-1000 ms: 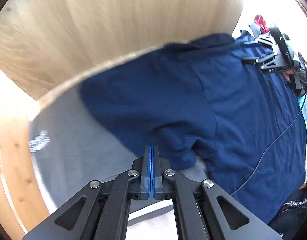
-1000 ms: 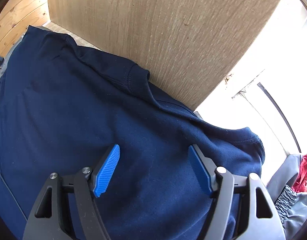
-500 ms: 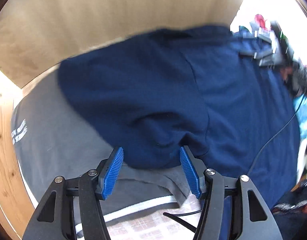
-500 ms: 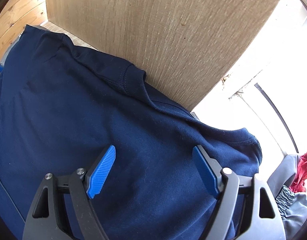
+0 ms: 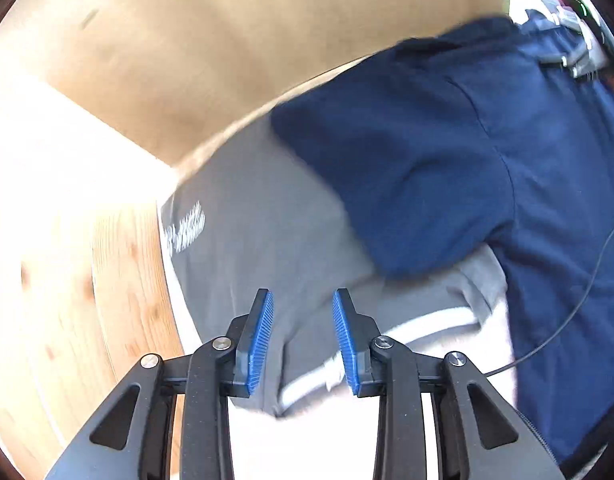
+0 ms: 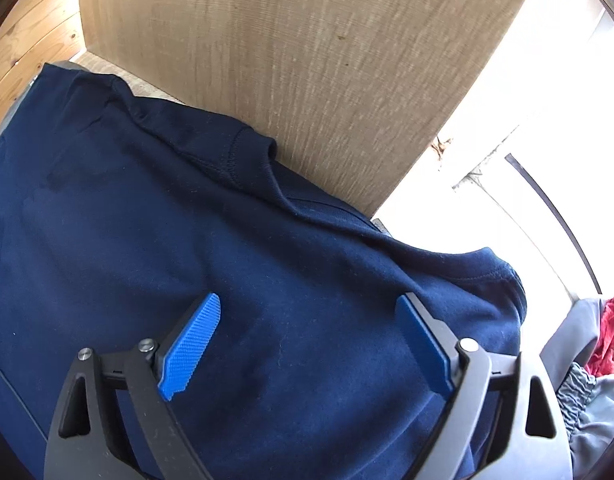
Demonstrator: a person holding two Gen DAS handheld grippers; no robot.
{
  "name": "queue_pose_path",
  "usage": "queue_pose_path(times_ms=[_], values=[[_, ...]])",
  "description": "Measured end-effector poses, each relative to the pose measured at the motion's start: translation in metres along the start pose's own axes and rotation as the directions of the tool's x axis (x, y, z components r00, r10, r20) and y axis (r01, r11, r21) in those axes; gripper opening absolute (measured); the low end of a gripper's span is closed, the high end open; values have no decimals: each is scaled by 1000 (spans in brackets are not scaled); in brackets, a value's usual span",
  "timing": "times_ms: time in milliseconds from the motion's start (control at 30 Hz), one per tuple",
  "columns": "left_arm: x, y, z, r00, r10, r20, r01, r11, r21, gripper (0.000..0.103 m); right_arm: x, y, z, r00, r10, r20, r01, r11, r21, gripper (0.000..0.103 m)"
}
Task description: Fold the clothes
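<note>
A navy blue t-shirt [image 5: 447, 152] lies spread out, its left sleeve folded in over a grey garment [image 5: 267, 240] beneath it. My left gripper [image 5: 303, 336] is open above the grey garment, short of the sleeve's edge, with nothing between its blue pads. In the right wrist view the same navy shirt [image 6: 227, 260] fills the frame, its collar [image 6: 235, 152] against a wooden panel. My right gripper [image 6: 307, 344] hangs wide open over the shirt's upper body and holds nothing. The right gripper also shows blurred at the far corner of the left wrist view [image 5: 579, 52].
A wooden panel [image 6: 307, 60] stands right behind the clothes. Pine boards [image 5: 87, 300] lie to the left. A thin black cable [image 5: 579, 312] runs over the navy shirt. Red and grey clothes [image 6: 603, 340] are piled at the right edge, beside a bright window area.
My left gripper was shut on the navy sleeve, then opened and let it go. It has drawn back to the left over the grey garment. The right gripper stayed open, hardly moving.
</note>
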State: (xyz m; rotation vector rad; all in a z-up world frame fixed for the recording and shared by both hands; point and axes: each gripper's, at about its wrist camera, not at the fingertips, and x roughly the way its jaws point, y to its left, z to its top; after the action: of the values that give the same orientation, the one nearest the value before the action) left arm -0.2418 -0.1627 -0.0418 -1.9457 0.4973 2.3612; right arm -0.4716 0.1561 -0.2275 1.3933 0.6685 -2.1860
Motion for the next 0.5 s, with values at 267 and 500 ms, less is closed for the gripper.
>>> queue_pose_path(times_ms=[267,500], values=[[-43,-68,-158,973,-229,-28,227,972,-64,46,-150,-20,-70,979,15,205,-52,983,177,64],[-44,-141,-277,896,-443,-34,428,880,-205,46,-239,11,-285,989,28,148,-75,943,324,64]])
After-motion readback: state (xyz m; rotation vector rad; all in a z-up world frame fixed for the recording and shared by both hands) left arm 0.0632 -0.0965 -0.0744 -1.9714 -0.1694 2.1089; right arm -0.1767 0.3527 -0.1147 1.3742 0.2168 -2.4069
